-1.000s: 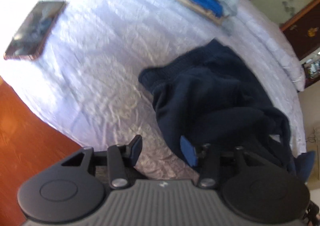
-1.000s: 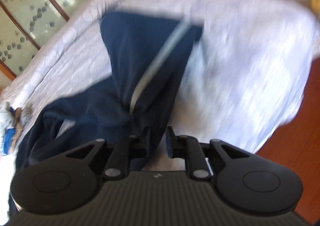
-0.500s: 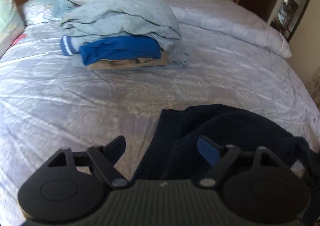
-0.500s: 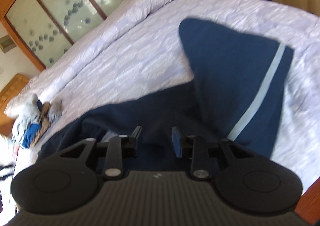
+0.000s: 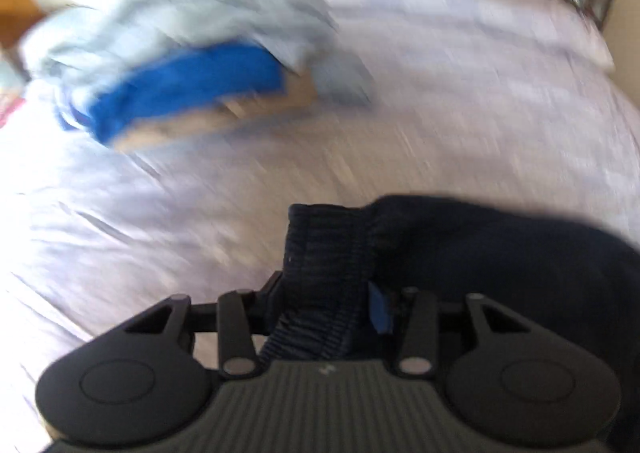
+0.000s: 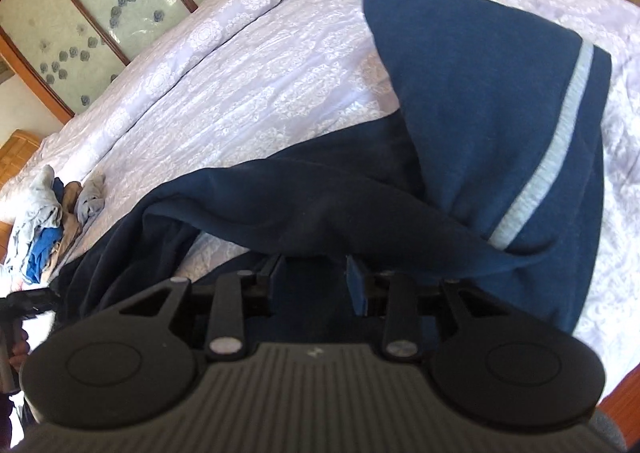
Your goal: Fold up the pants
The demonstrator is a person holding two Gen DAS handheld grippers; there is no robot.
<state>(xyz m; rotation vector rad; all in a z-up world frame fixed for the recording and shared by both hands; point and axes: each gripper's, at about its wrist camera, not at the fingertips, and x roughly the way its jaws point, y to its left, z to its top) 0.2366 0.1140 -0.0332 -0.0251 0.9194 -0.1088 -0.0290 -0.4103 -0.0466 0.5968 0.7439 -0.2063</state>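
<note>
Navy pants (image 6: 472, 101) lie rumpled across a lilac patterned bedspread (image 6: 248, 65), filling the centre and right of the right wrist view, with one leg thrown up toward the upper right of the frame and a pale grey side stripe (image 6: 548, 157) running down it. At the lower centre of that view, the right gripper (image 6: 314, 277) sits with its jaws a moderate gap apart and dark fabric bunched between and over them; whether the pads actually pinch the cloth cannot be told. A stack of folded clothes (image 6: 44, 229) rests at the left edge of the frame, well apart from the pants, below a wood-framed panel with a floral pattern (image 6: 96, 13) in the upper left.

The left wrist view is heavily motion-blurred. At its lower centre, the left gripper (image 5: 326, 303) has closed its fingers onto the ribbed elastic waistband (image 5: 324, 253) of the pants, which stands up between the jaws, a blue pad (image 5: 380, 309) pressed against its right side. The remaining dark cloth (image 5: 500, 261) trails off toward the lower right of the frame. Beyond it, the same clothes pile (image 5: 188, 65) appears smeared in the upper left, a light blue garment on top, a bright blue layer beneath it and tan fabric at the bottom, resting on the bedspread (image 5: 460, 125).
</note>
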